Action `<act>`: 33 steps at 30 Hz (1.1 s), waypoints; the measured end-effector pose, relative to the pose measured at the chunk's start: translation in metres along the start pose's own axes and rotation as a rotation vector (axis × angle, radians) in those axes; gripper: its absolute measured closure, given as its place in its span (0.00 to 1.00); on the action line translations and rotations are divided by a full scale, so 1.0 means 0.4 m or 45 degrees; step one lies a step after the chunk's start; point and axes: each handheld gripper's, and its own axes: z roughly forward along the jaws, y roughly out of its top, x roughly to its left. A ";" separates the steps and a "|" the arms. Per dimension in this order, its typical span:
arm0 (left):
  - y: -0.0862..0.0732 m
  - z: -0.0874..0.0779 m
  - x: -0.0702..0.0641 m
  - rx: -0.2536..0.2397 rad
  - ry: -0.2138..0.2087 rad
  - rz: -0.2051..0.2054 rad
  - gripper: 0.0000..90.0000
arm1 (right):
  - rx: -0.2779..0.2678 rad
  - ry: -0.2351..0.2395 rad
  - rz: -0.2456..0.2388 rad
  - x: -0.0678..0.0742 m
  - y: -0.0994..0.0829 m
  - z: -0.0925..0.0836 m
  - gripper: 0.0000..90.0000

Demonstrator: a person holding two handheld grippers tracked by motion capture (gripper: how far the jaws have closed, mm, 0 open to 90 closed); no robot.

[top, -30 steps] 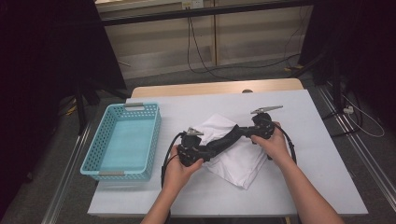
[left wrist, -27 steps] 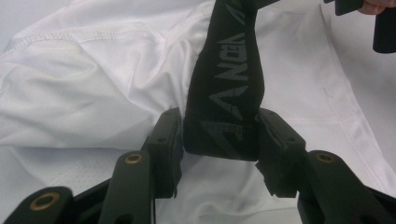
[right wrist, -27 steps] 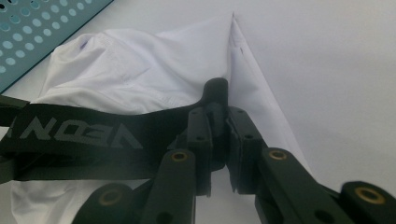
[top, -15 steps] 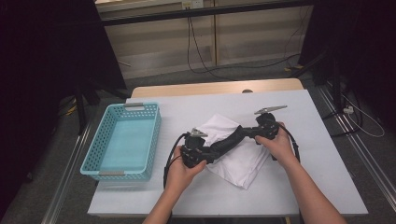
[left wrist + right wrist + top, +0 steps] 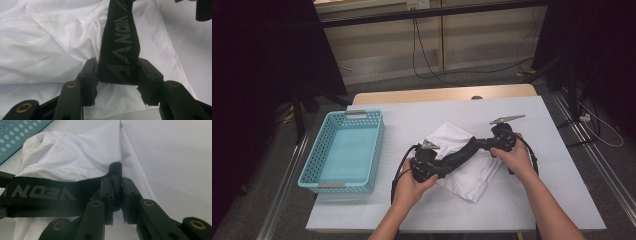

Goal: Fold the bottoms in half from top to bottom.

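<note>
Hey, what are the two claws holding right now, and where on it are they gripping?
Both hold one black band stretched above the white cloth: the left claw clamps one end across its width, and the right claw pinches the opposite end.

A turquoise perforated plastic basket (image 5: 343, 152) sits at nine o'clock on the white tabletop (image 5: 557, 200), its long sides running toward twelve. It holds nothing. Past the far edge, at twelve o'clock, a light wooden surface (image 5: 447, 93) adjoins the tabletop, and black cables (image 5: 432, 65) trail across the grey floor (image 5: 377, 82) beyond.
</note>
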 end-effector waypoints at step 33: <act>-0.001 0.012 -0.034 0.014 -0.042 0.028 0.61 | 0.045 -0.030 -0.024 -0.003 -0.019 -0.032 0.90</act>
